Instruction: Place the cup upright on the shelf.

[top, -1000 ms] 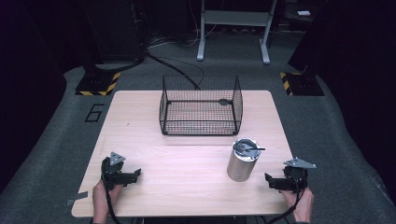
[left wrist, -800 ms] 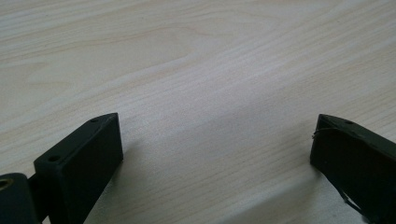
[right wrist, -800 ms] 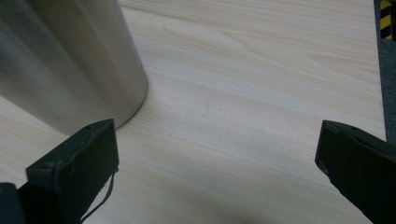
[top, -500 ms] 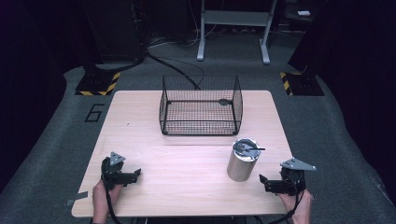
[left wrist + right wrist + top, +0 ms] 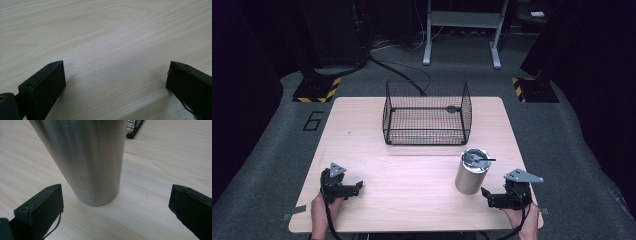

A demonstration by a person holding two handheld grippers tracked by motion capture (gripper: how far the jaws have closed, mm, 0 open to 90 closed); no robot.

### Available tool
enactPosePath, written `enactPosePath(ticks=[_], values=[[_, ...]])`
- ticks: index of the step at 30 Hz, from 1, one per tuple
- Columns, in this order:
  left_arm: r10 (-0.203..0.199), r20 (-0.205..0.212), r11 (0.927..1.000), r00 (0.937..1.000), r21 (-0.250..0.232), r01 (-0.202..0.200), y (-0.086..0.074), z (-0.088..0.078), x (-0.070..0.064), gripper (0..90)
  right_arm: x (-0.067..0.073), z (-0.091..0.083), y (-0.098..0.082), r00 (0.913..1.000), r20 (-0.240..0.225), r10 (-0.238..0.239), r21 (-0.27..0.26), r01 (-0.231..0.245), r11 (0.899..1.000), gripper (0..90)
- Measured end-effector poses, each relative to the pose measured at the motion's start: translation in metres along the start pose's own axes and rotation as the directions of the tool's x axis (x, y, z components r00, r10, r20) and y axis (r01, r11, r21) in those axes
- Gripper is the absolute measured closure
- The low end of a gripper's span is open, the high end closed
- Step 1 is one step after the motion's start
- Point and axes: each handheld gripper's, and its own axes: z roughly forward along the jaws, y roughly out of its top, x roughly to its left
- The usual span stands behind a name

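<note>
On the near left of the bench [image 5: 377, 150], a hand [image 5: 319, 212] holds the left claw [image 5: 357, 187] low over bare wood, its jaws spread wide apart with nothing between them; in the left gripper view the two black jaws frame only pale wood grain. Farther back, near the middle of the far half, stands a black wire basket [image 5: 427, 114], open at the top, with a small dark thing lying inside near its far right corner, too small to make out. To the right and nearer, a brushed steel cup [image 5: 471, 171] stands upright on the wood, well apart from the basket, with a dark utensil [image 5: 479, 159] resting across its open mouth; what kind of utensil I cannot tell. Just beside the cup, on its near right, the right claw [image 5: 485, 194] points toward the cup's base, held by the other hand [image 5: 527, 222] at the bench's near edge. In the right gripper view the jaws stand wide apart, the cup [image 5: 82, 157] rises close ahead between them, closer to the left jaw, untouched by either, and a corner of the basket [image 5: 133, 128] shows beyond it.
</note>
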Motion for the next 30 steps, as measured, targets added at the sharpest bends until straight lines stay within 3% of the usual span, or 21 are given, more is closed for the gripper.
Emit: enactPosePath(ticks=[7,21,30], values=[[0.000,-0.001,1.0000,1.0000,0.000,0.000,0.000,0.000,0.000,2.2,0.013,0.009,0.008,0.9992,-0.026,-0.031,-0.023,0.030,0.999,0.0],[0.000,0.000,1.0000,1.0000,0.000,0.000,0.000,0.000,0.000,2.2,0.029,0.026,0.023,0.9975,-0.004,-0.071,-0.122,0.070,0.990,0.0],[0.000,0.001,1.0000,1.0000,0.001,0.000,0.000,0.000,0.000,2.2,0.033,0.038,0.028,0.9984,0.010,-0.057,-0.168,0.057,0.984,0.0]])
